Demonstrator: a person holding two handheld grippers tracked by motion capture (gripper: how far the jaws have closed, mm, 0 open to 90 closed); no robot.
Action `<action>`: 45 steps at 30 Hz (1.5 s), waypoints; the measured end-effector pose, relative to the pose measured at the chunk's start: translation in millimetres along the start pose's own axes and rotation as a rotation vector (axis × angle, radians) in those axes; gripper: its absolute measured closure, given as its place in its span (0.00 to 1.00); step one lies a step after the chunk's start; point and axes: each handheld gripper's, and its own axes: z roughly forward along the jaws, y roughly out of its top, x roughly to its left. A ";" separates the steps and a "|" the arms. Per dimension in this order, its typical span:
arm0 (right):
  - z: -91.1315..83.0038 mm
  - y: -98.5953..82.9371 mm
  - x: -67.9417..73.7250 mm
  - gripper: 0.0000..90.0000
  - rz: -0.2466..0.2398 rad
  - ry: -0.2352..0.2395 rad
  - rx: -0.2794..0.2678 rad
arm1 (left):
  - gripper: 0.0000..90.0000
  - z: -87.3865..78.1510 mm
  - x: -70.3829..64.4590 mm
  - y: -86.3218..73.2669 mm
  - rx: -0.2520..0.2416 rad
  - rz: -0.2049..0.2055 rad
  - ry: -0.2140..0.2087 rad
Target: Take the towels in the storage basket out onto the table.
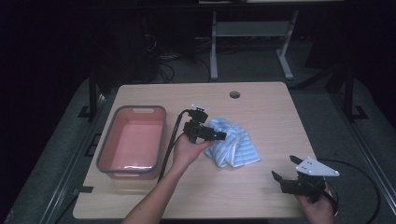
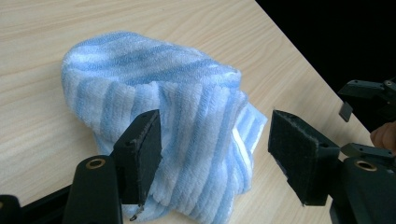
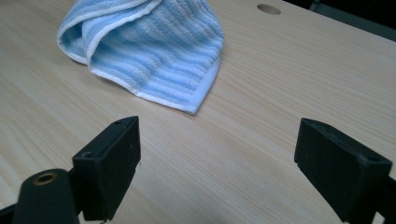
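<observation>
- A blue-and-white striped towel [image 1: 232,142] lies crumpled in a loose heap near the middle of the wooden table [image 1: 261,112], its terry ribs soft and thick, with a white hem along one edge (best seen in the right gripper view).
- The left gripper [image 1: 218,136] reaches the towel's left side; in the left gripper view its jaws stand spread, one padded face against the folds, the other clear of the cloth over bare wood.
- The right gripper [image 1: 283,178] sits well apart from the towel, by the table's near right corner, jaws wide open above bare tabletop with nothing between them.
- A pink rectangular tub [image 1: 132,141] with a grey rim and rounded corners stands at the left of the table, just beside the left gripper's black cable [image 1: 169,144].
- A round cable hole [image 1: 234,94] pierces the pale wood-grain top near the far edge.
- Nothing lies between either gripper and the towel.
</observation>
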 end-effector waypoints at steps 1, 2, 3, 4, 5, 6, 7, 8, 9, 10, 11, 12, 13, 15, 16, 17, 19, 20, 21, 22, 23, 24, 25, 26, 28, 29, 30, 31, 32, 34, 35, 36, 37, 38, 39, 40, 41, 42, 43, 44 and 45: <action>0.0 0.0 0.0 0.16 0.000 0.000 0.000 | 0.38 0.0 0.0 0.0 0.000 0.000 0.000; 0.2 0.0 0.0 0.16 -0.003 -0.001 0.000 | 0.38 -1.0 0.1 -1.3 -0.004 -0.007 -0.003; 0.3 0.0 0.0 0.16 -0.003 0.000 0.000 | 0.37 -2.1 0.4 -2.7 -0.003 -0.001 -0.004; 0.3 0.0 0.0 0.16 -0.003 0.000 0.000 | 0.37 -3.2 0.1 -4.3 -0.005 0.002 -0.005; 0.4 0.1 0.0 0.16 -0.002 0.000 0.000 | 0.37 -4.3 -0.3 -5.7 -0.005 0.003 -0.005; 0.5 0.1 0.0 0.16 -0.003 0.000 0.001 | 0.36 -5.9 -0.8 -7.5 -0.004 0.007 -0.004; 0.7 0.2 0.1 0.16 -0.004 0.000 0.002 | 0.36 -6.6 -1.4 -8.4 -0.008 0.008 -0.004; 0.7 0.1 0.4 0.16 -0.002 0.002 0.004 | 0.36 -8.0 -1.9 -9.6 -0.010 0.010 -0.006; 0.7 0.2 0.5 0.16 -0.001 0.001 0.005 | 0.35 -9.3 -2.1 -11.0 -0.015 0.009 -0.010; 0.7 0.2 0.5 0.16 -0.001 0.001 0.005 | 0.35 -10.3 -2.0 -12.2 -0.017 0.012 -0.012; 0.7 0.1 0.6 0.16 -0.001 0.001 0.005 | 0.35 -11.0 -2.0 -13.4 -0.015 0.014 -0.012; 0.8 0.0 0.3 0.16 -0.004 -0.001 0.003 | 0.35 -11.5 -1.3 -14.5 -0.015 0.016 -0.011; 0.8 0.0 0.7 0.16 -0.003 0.000 0.006 | 0.35 -13.3 -0.4 -17.2 -0.023 0.011 -0.013; 0.7 0.0 1.0 0.16 0.000 -0.001 0.008 | 0.35 -14.1 -0.1 -18.9 -0.022 0.015 -0.016; 0.8 -0.1 0.7 0.16 -0.005 -0.004 0.005 | 0.35 -14.7 -0.4 -20.2 -0.022 0.015 -0.017; 0.9 -0.2 0.3 0.16 -0.008 -0.002 0.005 | 0.35 -15.4 -0.7 -22.1 -0.026 0.015 -0.015; 1.1 -0.6 0.0 0.16 -0.006 -0.002 0.008 | 0.35 -16.8 -0.8 -26.0 -0.028 0.016 -0.023; 1.1 -0.6 0.0 0.16 -0.006 -0.002 0.008 | 0.35 -17.7 -1.0 -28.1 -0.027 0.020 -0.023; 1.3 -0.7 -0.3 0.16 -0.010 -0.002 0.009 | 0.35 -18.6 -1.2 -30.1 -0.026 0.022 -0.023; 1.5 -0.9 0.2 0.16 -0.004 -0.001 0.010 | 0.34 -19.5 -0.9 -32.2 -0.025 0.026 -0.026; 1.8 -0.9 0.4 0.16 -0.005 -0.003 0.009 | 0.34 -20.3 -0.4 -34.9 -0.029 0.023 -0.029; 2.1 -0.8 0.4 0.16 -0.008 -0.005 0.006 | 0.34 -20.7 0.1 -36.2 -0.027 0.020 -0.032; 2.3 -0.8 0.4 0.16 -0.011 -0.005 0.008 | 0.34 -21.6 0.4 -38.1 -0.028 0.022 -0.034; 2.8 -0.6 1.3 0.16 -0.007 -0.002 0.014 | 0.34 -22.8 0.2 -39.9 -0.032 0.024 -0.033; 3.0 -0.8 1.6 0.16 -0.009 -0.003 0.015 | 0.34 -25.3 0.2 -43.6 -0.039 0.024 -0.037; 3.2 -0.9 1.6 0.16 -0.011 -0.004 0.015 | 0.34 -26.9 0.0 -45.8 -0.044 0.027 -0.038; 3.5 -0.9 1.5 0.16 -0.009 -0.003 0.017 | 0.34 -27.6 -0.5 -47.0 -0.043 0.027 -0.038; 3.7 -1.0 1.7 0.16 -0.009 -0.004 0.018 | 0.34 -28.5 -1.4 -48.8 -0.046 0.028 -0.039; 3.7 -1.0 1.7 0.16 -0.009 -0.004 0.018 | 0.34 -29.6 -2.1 -50.6 -0.048 0.031 -0.044; 3.7 -1.1 2.0 0.16 -0.011 -0.005 0.019 | 0.33 -31.4 -4.1 -54.5 -0.051 0.038 -0.046; 3.6 -1.2 2.0 0.16 -0.011 -0.006 0.018 | 0.33 -32.6 -5.0 -57.2 -0.050 0.043 -0.050; 3.6 -1.2 1.8 0.16 -0.012 -0.006 0.018 | 0.33 -33.0 -5.6 -58.6 -0.052 0.045 -0.051; 3.6 -1.2 1.8 0.16 -0.012 -0.006 0.017 | 0.33 -33.7 -6.8 -60.7 -0.052 0.047 -0.051; 3.6 -1.2 1.8 0.16 -0.012 -0.006 0.017 | 0.33 -34.4 -7.2 -61.9 -0.052 0.049 -0.053; 3.6 -1.1 1.9 0.16 -0.012 -0.006 0.018 | 0.33 -35.0 -7.8 -63.6 -0.059 0.043 -0.060; 3.6 -1.1 2.0 0.16 -0.011 -0.005 0.018 | 0.33 -35.7 -8.1 -65.2 -0.060 0.044 -0.065; 3.7 -1.2 2.2 0.16 -0.010 -0.005 0.019 | 0.33 -36.5 -8.7 -67.4 -0.063 0.043 -0.063; 3.9 -1.1 2.2 0.16 -0.015 -0.006 0.017 | 0.32 -37.3 -9.0 -69.4 -0.067 0.040 -0.068; 4.0 -0.8 2.4 0.16 -0.015 -0.004 0.015 | 0.32 -39.1 -9.7 -73.1 -0.073 0.039 -0.076; 4.0 -0.8 2.4 0.16 -0.015 -0.004 0.015 | 0.32 -39.1 -9.7 -73.1 -0.073 0.039 -0.076; 4.1 -0.6 2.7 0.16 -0.017 -0.005 0.012 | 0.31 -41.4 -10.6 -77.4 -0.074 0.045 -0.075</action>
